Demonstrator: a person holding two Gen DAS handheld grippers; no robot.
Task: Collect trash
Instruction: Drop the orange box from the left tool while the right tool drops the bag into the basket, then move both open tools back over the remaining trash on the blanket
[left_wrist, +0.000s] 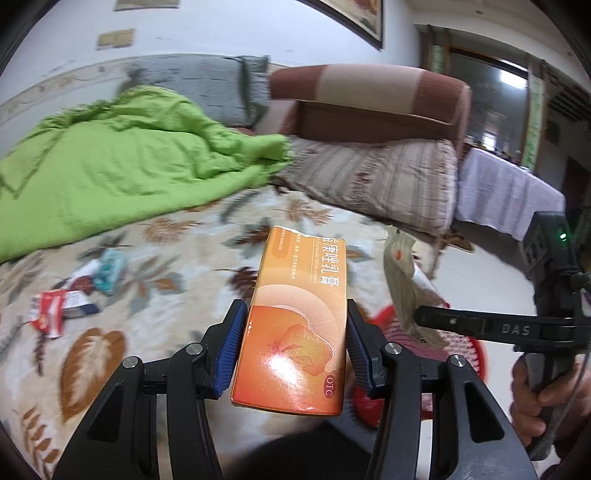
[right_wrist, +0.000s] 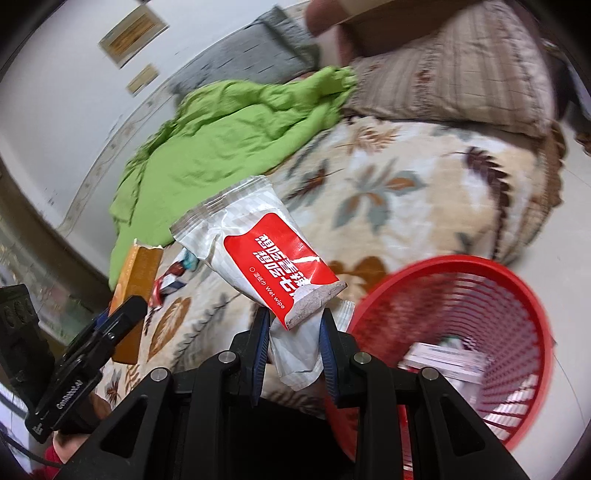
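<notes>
Trash pickup happening over a bed with a leaf-patterned cream blanket (left_wrist: 173, 306). Left tongs (left_wrist: 297, 343) are clamping a glossy orange cardboard medicine box (left_wrist: 299, 325), blue pads pressing on both long sides, jaws about halfway apart because the box is that wide. Box is sitting up in the air above the blanket, its torn far end pointing toward the pillows.

Right tongs (right_wrist: 293, 328) are pinching a crinkly white-and-red plastic wet wipe packet (right_wrist: 258, 243) by its lower end, jaws fairly narrow, with the packet sticking up and away from the tongs. From the left camera you're seeing that same packet side-on (left_wrist: 400, 273), hanging off the right tongs (left_wrist: 415, 315), with a hand (left_wrist: 535, 398) wrapping the grip.

Round red plastic mesh wastebasket (right_wrist: 517, 295) is standing on the pale floor just beside the bed, right next to the right tongs, and there's already a white box (right_wrist: 443, 360) lying inside it. Everything's a bit motion-blurred.

More litter is still lying on the blanket: a small pile of red, white and teal wrappers (left_wrist: 74, 295) off to the left, well apart from both tongs. Crumpled lime green quilt (left_wrist: 122, 155) is lying further back, next to a striped beige pillow (left_wrist: 380, 181) and a grey cushion (left_wrist: 207, 85) against the wall.
</notes>
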